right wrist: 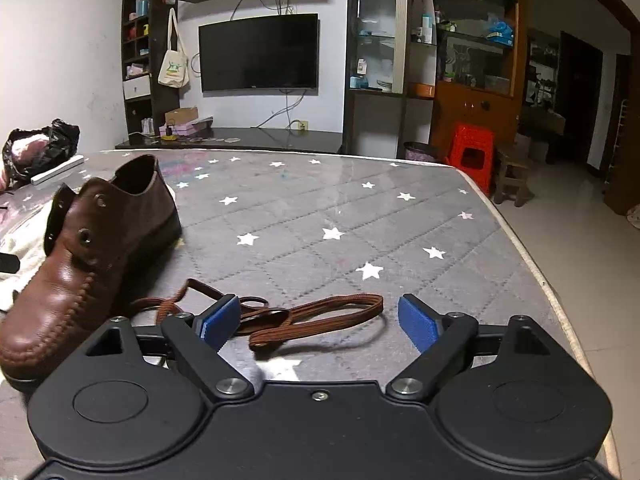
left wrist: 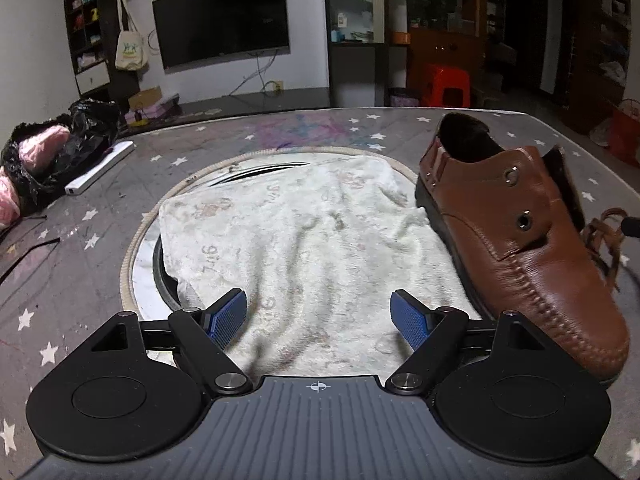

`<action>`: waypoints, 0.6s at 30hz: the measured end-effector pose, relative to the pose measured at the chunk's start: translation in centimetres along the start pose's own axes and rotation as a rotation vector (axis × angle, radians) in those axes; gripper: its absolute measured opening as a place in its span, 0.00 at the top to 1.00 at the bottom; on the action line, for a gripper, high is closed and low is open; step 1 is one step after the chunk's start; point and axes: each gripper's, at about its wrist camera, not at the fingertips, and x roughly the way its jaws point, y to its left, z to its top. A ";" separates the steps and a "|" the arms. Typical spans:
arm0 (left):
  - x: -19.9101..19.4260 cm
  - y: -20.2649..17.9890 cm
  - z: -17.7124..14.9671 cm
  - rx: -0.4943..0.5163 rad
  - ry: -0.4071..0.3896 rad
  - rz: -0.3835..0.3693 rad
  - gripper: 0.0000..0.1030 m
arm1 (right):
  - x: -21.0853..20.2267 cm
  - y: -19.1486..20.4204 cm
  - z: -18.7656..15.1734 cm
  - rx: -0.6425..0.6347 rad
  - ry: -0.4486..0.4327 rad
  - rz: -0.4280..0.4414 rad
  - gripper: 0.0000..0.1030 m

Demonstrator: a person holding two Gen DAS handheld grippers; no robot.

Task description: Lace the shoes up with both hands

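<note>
Right wrist view shows the right gripper [right wrist: 319, 322] with its blue-padded fingers spread wide and empty, hovering low over the grey star-printed quilted table cover [right wrist: 360, 220]; the flat brown woven shoelace [right wrist: 320, 316] lies loose in a tangle directly between and just ahead of the fingers, partly behind the left pad. The brown leather moccasin-stitched shoe [right wrist: 92, 248] stands to the left of this gripper, its metal eyelets bare, no lace through them. In the left wrist view the left gripper [left wrist: 319, 314], likewise spread and empty, hovers over a crumpled white towel [left wrist: 304, 232], with the shoe off to its right. Judging from this, lacing is still wanted; a clean pinch near a lace tip, not mid-tangle, should serve best, while the left gripper steadies the shoe by an eyelet flap
</note>
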 end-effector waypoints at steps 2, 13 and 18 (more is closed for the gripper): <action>0.6 0.4 -0.2 0.005 -0.003 0.018 0.22 | 0.6 -0.1 -0.1 -0.005 0.007 -0.001 0.13; 3.0 2.9 -0.8 -0.031 -0.002 0.020 0.22 | 2.6 -0.7 -0.7 0.015 0.060 0.027 0.13; 3.6 3.5 -0.7 -0.052 -0.002 0.007 0.21 | 3.1 -0.5 -0.7 0.001 0.083 0.028 0.12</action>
